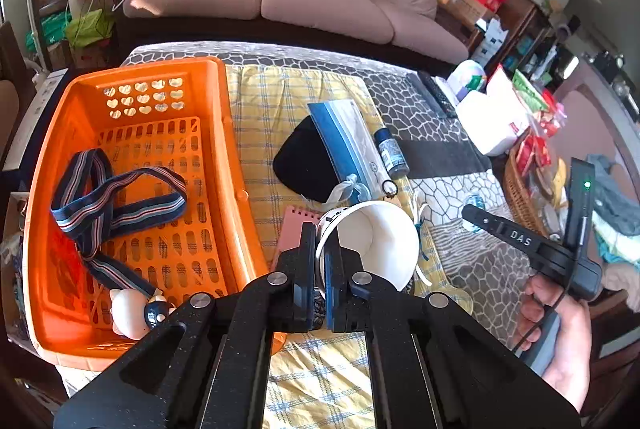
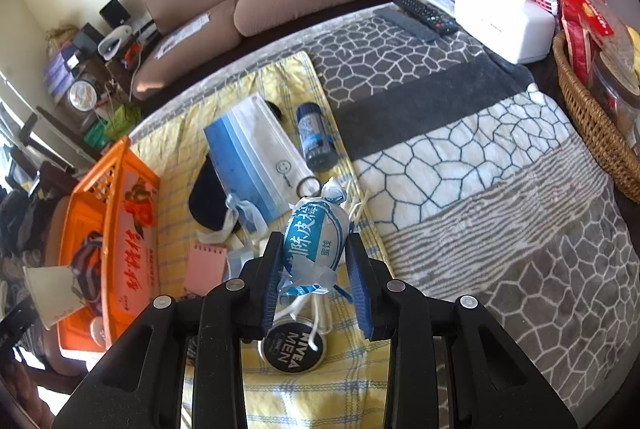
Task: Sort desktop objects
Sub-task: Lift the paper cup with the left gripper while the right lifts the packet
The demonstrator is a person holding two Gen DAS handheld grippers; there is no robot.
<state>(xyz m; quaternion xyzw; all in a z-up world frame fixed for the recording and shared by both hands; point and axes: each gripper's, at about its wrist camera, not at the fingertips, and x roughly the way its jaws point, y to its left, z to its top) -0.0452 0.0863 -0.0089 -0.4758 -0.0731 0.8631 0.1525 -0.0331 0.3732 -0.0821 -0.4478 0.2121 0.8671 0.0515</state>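
My left gripper (image 1: 320,253) is shut on the rim of a white paper cup (image 1: 380,241), which tilts on its side just right of the orange basket (image 1: 224,157). A striped strap (image 1: 120,205) and a small white toy figure (image 1: 128,313) lie in the basket. My right gripper (image 2: 312,249) is shut on a blue-and-white wrapped packet (image 2: 314,233), held above a black Nivea tin (image 2: 292,343). On the yellow checked cloth (image 2: 320,389) lie a blue mask pack (image 2: 256,149), a dark blue bottle (image 2: 316,137), a pink notepad (image 2: 204,269) and a black pouch (image 2: 208,197).
A wicker basket (image 2: 592,117) of snacks stands at the right edge. A white tissue box (image 2: 504,25) and remotes (image 2: 424,15) sit at the back right. A grey patterned blanket (image 2: 480,189) covers the table. A brown sofa (image 1: 320,1) runs behind it.
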